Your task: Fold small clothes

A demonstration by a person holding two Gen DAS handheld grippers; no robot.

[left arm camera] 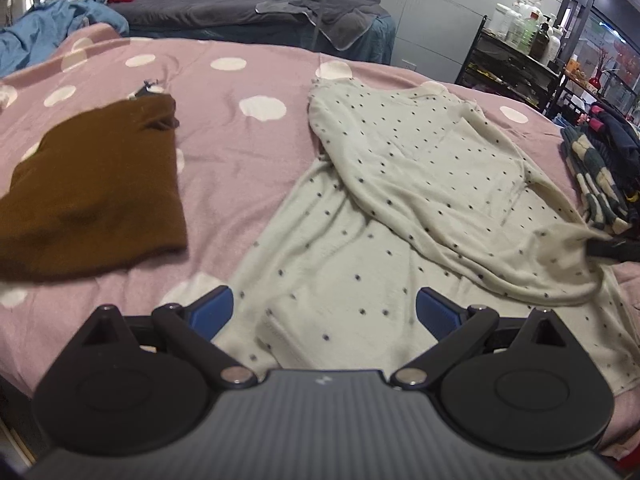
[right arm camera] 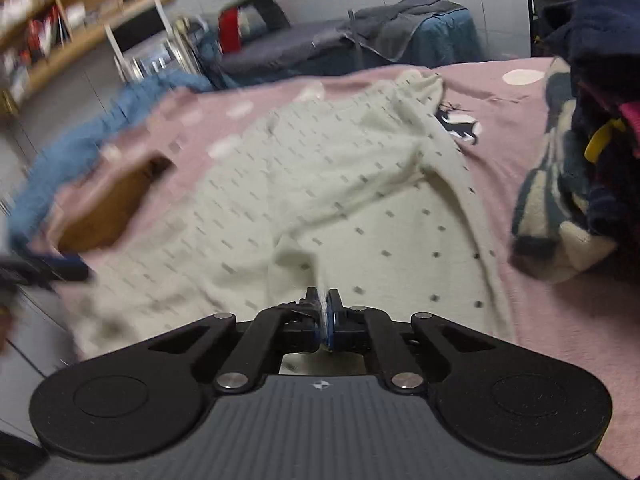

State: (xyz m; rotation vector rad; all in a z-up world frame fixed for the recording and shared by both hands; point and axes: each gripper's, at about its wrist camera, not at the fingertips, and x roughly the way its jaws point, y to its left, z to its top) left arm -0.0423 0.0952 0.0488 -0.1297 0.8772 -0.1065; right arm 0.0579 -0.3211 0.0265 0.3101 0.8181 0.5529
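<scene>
A cream garment with small dark dots (left arm camera: 400, 208) lies spread on the pink bedspread, its right part folded over towards the left. My left gripper (left arm camera: 325, 312) is open, its blue pads on either side of the garment's near hem, just above it. My right gripper (right arm camera: 323, 312) is shut on the cream garment (right arm camera: 320, 200), pinching a fold of its edge and pulling it up. The right gripper's tip also shows in the left wrist view (left arm camera: 612, 249) at the garment's right edge. A folded brown garment (left arm camera: 92, 192) lies to the left; it also shows in the right wrist view (right arm camera: 108, 208).
A pile of dark and checked clothes (left arm camera: 600, 168) sits at the bed's right edge, close beside the right gripper (right arm camera: 580, 140). A blue cloth (left arm camera: 48, 36) lies at the far left. A second bed with a grey towel (left arm camera: 336, 16) and a bottle shelf (left arm camera: 520, 28) stand behind.
</scene>
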